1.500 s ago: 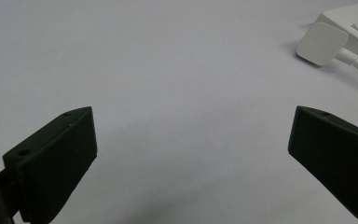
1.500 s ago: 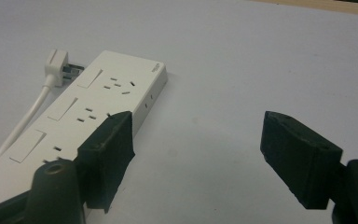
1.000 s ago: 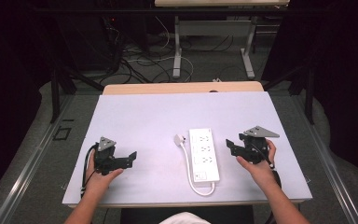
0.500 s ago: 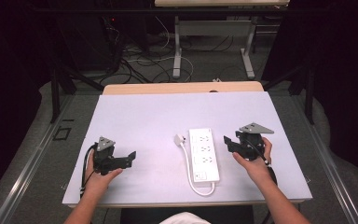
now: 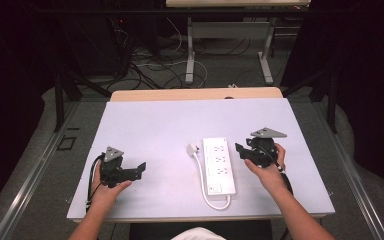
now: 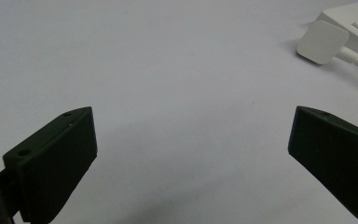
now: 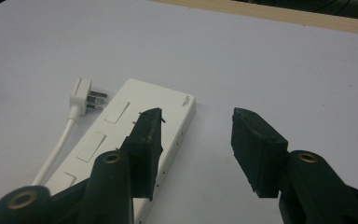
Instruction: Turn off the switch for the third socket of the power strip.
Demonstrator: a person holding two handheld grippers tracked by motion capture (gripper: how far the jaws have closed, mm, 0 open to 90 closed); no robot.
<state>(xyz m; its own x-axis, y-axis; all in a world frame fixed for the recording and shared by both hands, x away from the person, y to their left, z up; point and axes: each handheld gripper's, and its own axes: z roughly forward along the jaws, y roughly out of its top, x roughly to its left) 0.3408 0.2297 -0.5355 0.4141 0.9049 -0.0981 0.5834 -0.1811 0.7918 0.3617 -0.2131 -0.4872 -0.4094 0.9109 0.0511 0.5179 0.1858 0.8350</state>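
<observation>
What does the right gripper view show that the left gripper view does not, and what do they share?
Right gripper view alone: the power strip's socket face along most of its length, the plug's metal prongs, and the right gripper's jaws apart beside the strip. Left gripper view alone: the left gripper's jaws spread wide over bare table, and the plug's flat back. Shared: strip, plug, its white cable, and the white tabletop.

power strip (image 5: pixel 219 165) on table (image 5: pixel 155 125), plug (image 5: pixel 193 149) just left, grippers either side
</observation>
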